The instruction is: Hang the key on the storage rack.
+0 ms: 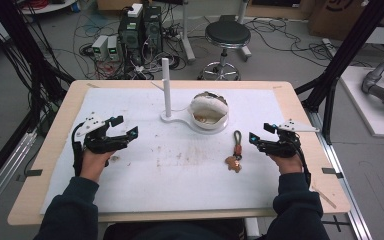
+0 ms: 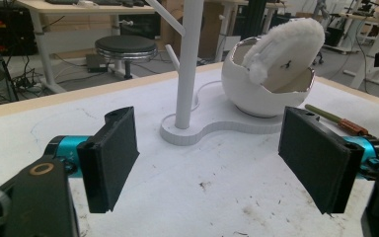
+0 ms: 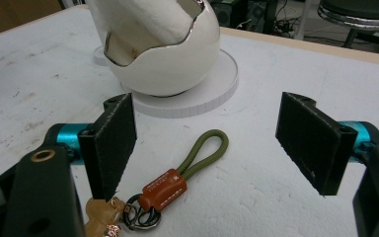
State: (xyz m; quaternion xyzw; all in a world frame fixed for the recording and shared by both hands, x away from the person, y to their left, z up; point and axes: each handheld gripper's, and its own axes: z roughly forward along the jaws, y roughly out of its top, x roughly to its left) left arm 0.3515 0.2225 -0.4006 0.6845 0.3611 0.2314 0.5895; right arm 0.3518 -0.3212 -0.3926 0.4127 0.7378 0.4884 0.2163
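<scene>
A keychain [image 1: 236, 150] with an olive cord loop, a brown tag, a metal ring and a small tan charm lies flat on the white mat [image 1: 180, 175], right of centre. Behind it stands a white base with a thin post [image 1: 166, 85] and an egg-shaped white bowl [image 1: 209, 111] lined with fluffy material. My left gripper [image 1: 126, 126] hovers open at the mat's left, empty, aimed at the post [image 2: 187, 64] and bowl [image 2: 271, 74]. My right gripper [image 1: 261, 132] is open just right of the keychain [image 3: 177, 173], which lies between and below its jaws, untouched.
The wooden table's edges [image 1: 300, 115] frame the mat. Beyond the far edge are a black stool [image 1: 227, 35], computer boxes [image 1: 140, 30] and tangled cables on the floor. Black frame poles [image 1: 347, 50] rise at both sides.
</scene>
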